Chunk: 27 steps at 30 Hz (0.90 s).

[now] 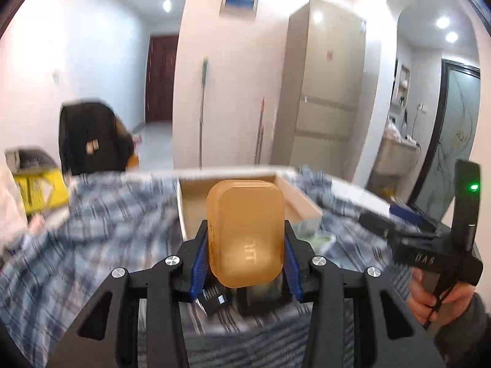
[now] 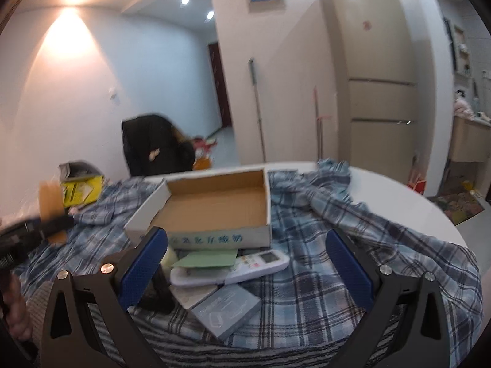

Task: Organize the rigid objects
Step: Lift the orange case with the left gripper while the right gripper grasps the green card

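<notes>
My left gripper (image 1: 245,239) is shut on an amber plastic case (image 1: 245,233) and holds it upright in the air just before the open cardboard box (image 1: 302,197). The same case (image 2: 50,211) and left gripper show blurred at the left of the right wrist view. My right gripper (image 2: 245,257) is open and empty, above a pile in front of the box (image 2: 211,211): a white remote control (image 2: 236,268), a green card (image 2: 205,259), a grey-blue flat box (image 2: 227,309) and a black object (image 2: 156,291). The box looks empty inside.
A blue plaid cloth (image 2: 353,260) covers the round white table (image 2: 399,190). A yellow package (image 2: 81,191) lies at the far left. A black chair back (image 2: 153,147) stands behind the table. The right gripper's handle (image 1: 429,245) and a hand show at the right of the left wrist view.
</notes>
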{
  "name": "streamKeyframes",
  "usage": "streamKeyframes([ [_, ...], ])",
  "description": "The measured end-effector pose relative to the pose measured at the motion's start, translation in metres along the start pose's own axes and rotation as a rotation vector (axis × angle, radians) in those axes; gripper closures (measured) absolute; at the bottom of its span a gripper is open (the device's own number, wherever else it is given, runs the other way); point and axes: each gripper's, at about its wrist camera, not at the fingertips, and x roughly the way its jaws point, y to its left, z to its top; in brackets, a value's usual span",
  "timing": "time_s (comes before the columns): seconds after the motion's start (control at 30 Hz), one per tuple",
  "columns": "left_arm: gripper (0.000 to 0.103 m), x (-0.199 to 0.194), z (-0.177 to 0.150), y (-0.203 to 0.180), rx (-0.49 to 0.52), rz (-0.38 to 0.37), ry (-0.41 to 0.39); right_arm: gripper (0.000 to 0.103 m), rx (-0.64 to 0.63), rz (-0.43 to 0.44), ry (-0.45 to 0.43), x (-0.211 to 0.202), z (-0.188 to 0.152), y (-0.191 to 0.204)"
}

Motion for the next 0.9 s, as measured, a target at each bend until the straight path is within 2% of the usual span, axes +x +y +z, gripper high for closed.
streamKeyframes([
  [0.1,0.058,0.001,0.003,0.001,0.019,0.021,-0.032,0.0,0.015,0.056,0.061,0.005,0.008,-0.005],
  [0.27,0.058,0.014,-0.007,0.01,-0.002,0.031,0.007,0.002,0.027,0.087,0.154,0.024,0.014,-0.011],
  [0.53,0.058,0.026,-0.023,0.026,-0.042,0.021,0.033,0.006,-0.052,0.127,0.297,0.068,-0.003,0.023],
  [0.77,0.058,0.026,-0.025,0.032,-0.067,0.01,0.043,0.01,-0.097,0.059,0.358,0.093,-0.013,0.039],
  [0.9,0.058,0.024,-0.025,0.032,-0.068,0.011,0.043,0.02,-0.109,0.056,0.393,0.104,-0.012,0.042],
])
